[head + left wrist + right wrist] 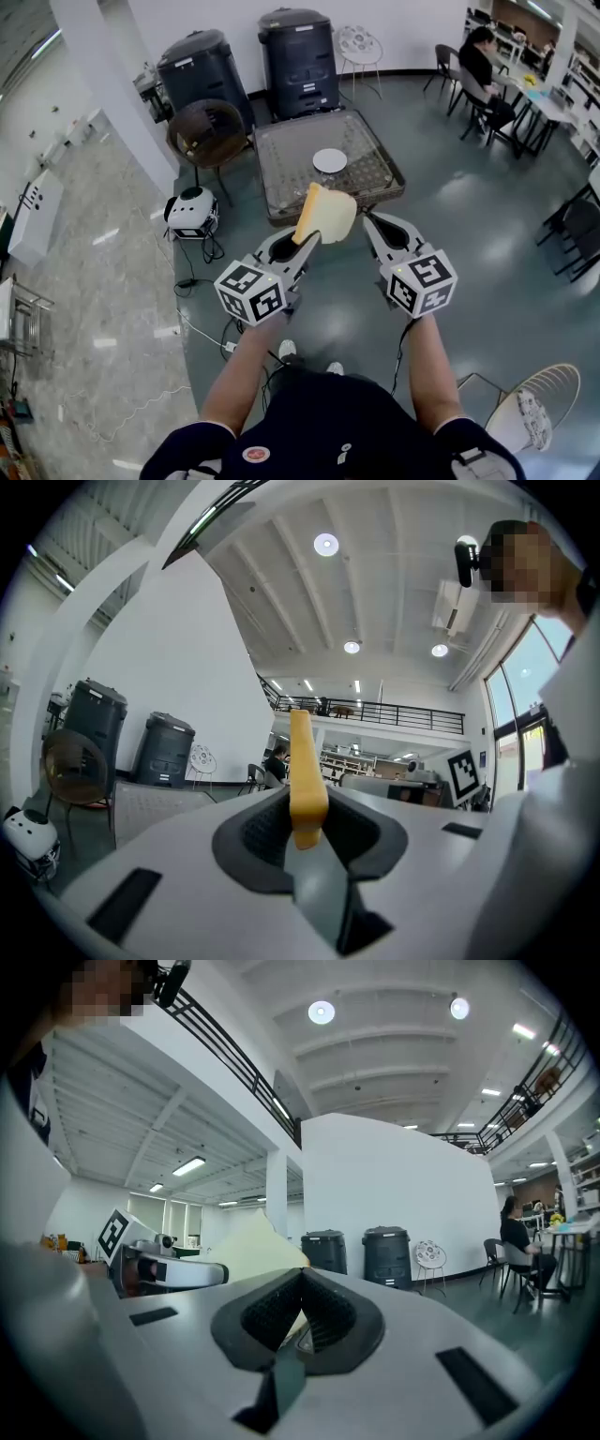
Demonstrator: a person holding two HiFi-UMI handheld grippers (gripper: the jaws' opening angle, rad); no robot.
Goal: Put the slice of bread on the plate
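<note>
Slice of bread (325, 214): up in the air, upright, pinched only along its lower edge; well short of the plate and not yet over the tabletop.
Left tongs (302, 246): clamped on that lower edge, pointing level. Most of the slice stands free above the pads.
Right tongs (370, 223): closed together with nothing between them, tip just beside the bread's lower right corner. Touching it or not — cannot tell.
Plate (329, 160): small, white, bare, near the middle of the tabletop, well apart from the bread.
Tabletop (281, 187): low, dark-rimmed, with a mesh-like surface much wider than the plate.
Risk, slip: narrow hold on a soft slice. A quick swing forward could probably pull the edge out of the pads and drop the bread on the floor (469, 216).
Risk, tear: harder squeezing to stop a slip would likely crush or rip the pinched edge, with the same fall.
Risk, fold: tall free part likely to flop over once tilted, so the landing may come down doubled or half off the rim.
Risk, nudge: right tongs very close, and a stray bump from that side could lever the slice loose.
Risk, miss: small target on a broad surface — an early or high release would probably leave the bread on the mesh beside the plate.
</note>
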